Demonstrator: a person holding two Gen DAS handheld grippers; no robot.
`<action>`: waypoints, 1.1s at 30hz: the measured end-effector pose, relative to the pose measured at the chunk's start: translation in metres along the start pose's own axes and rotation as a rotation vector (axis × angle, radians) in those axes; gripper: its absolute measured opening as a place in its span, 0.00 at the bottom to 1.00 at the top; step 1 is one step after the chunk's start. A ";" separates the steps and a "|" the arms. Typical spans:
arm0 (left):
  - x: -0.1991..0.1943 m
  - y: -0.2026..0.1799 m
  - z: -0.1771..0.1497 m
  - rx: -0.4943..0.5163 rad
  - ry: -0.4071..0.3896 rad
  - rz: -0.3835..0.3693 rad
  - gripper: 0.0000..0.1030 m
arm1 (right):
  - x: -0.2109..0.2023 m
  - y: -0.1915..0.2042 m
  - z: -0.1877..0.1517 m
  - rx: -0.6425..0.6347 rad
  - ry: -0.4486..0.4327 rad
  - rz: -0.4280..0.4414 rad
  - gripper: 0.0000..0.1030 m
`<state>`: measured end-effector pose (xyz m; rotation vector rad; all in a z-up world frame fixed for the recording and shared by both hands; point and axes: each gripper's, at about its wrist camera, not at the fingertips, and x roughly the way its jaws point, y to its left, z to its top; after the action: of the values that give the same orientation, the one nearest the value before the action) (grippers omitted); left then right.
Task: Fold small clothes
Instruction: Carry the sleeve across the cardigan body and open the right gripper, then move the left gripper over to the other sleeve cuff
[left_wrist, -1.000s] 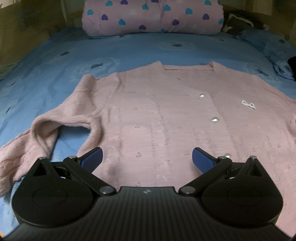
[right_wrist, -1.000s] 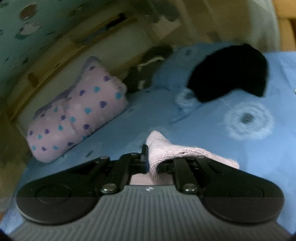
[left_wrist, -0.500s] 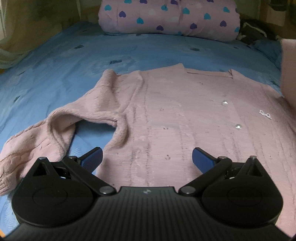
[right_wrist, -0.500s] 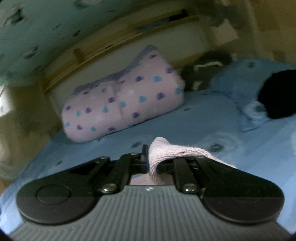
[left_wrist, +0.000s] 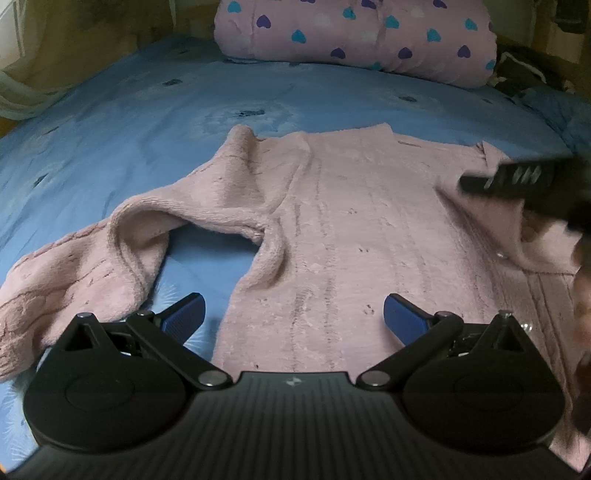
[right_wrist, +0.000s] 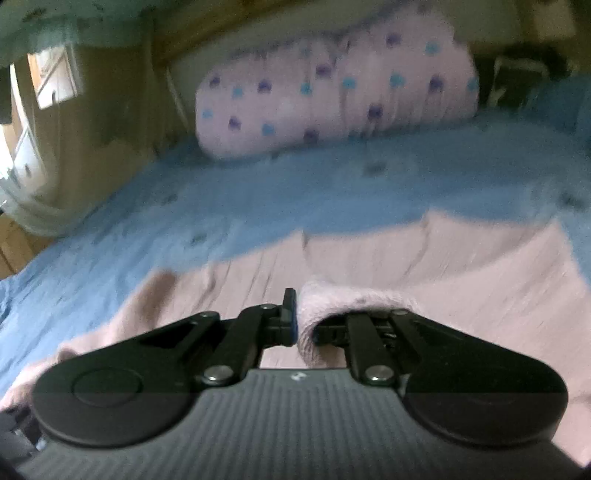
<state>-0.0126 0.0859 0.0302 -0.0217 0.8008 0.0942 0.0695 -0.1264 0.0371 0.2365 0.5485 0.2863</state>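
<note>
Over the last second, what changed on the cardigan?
The right claw, shut on the sleeve cuff, carried it in over the cardigan body. The left claw stayed open, empty; the other sleeve still lies unfolded on the sheet.

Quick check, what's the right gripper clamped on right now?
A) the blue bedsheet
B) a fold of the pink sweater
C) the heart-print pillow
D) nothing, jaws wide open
B: in the right wrist view the right gripper is shut on a bunched fold of the pink sweater, held over the sweater's body; the heart-print pillow lies far off at the head of the bed.
</note>
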 end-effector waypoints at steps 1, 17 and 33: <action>0.000 0.000 0.000 -0.001 -0.002 0.001 1.00 | 0.005 0.001 -0.007 0.013 0.030 0.014 0.12; -0.030 -0.023 0.015 0.044 -0.060 -0.013 1.00 | -0.038 -0.013 -0.018 0.042 0.195 0.157 0.60; -0.035 -0.162 0.032 0.294 -0.125 -0.121 1.00 | -0.088 -0.122 -0.003 0.110 0.042 -0.149 0.60</action>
<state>0.0011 -0.0766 0.0747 0.2114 0.6803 -0.1355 0.0212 -0.2683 0.0410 0.2950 0.6211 0.1166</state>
